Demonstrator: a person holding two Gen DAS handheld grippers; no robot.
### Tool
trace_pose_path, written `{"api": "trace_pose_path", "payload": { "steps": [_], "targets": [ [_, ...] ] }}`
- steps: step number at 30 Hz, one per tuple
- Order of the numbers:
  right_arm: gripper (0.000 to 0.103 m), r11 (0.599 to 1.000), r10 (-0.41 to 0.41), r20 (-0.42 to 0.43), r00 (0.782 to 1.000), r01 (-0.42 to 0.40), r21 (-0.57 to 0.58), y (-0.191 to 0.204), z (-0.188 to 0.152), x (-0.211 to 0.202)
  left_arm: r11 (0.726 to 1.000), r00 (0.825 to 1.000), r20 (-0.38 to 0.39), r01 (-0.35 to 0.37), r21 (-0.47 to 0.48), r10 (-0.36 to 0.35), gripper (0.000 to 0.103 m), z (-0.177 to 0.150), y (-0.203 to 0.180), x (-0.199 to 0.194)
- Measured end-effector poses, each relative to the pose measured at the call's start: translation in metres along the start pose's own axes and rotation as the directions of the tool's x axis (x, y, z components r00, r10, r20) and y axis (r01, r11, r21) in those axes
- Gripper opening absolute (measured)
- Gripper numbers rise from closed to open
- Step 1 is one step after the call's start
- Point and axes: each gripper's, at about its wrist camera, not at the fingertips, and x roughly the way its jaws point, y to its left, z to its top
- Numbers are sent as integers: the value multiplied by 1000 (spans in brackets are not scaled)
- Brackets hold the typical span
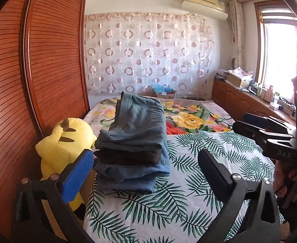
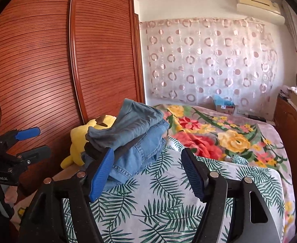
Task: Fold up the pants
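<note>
A stack of folded pants (image 1: 132, 141) lies on the leaf-print sheet (image 1: 168, 202) at the bed's left edge: grey-blue pants on top, a dark pair under them, blue jeans at the bottom. The stack also shows in the right wrist view (image 2: 132, 137). My left gripper (image 1: 146, 174) is open and empty, just in front of the stack. My right gripper (image 2: 148, 174) is open and empty, near the stack's right front corner. Each gripper appears in the other's view: the right gripper (image 1: 270, 133) and the left gripper (image 2: 33, 141).
A yellow plush toy (image 1: 67, 139) sits left of the stack against the wooden wardrobe (image 1: 37, 70). A floral blanket (image 1: 189, 117) covers the far bed. A wooden cabinet (image 1: 239, 99) with clutter runs under the window at right.
</note>
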Motion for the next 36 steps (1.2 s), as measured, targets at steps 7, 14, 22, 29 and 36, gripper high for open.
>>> {"api": "trace_pose_path", "payload": {
  "steps": [7,14,22,29,36],
  "targets": [
    [76,998,-56,-6,998,56,20,0,-12,-22,1000,1000,-20,20,19,-19,103,-6,-20,4],
    [77,988,-140,-3,990,140,62,-4,-16,-58,996,997,-13,75,44,-74,103,-6,-53,-3],
    [78,964,-247,-4,969,246,103,-1,-29,-100,990,992,-3,124,71,-124,103,-5,-89,-15],
    [82,939,-323,26,946,317,135,6,-27,-121,984,988,34,147,97,-151,103,7,-109,-33],
    [82,923,-370,65,927,359,136,30,-31,-132,983,984,77,155,94,-163,103,15,-114,-52]
  ]
}}
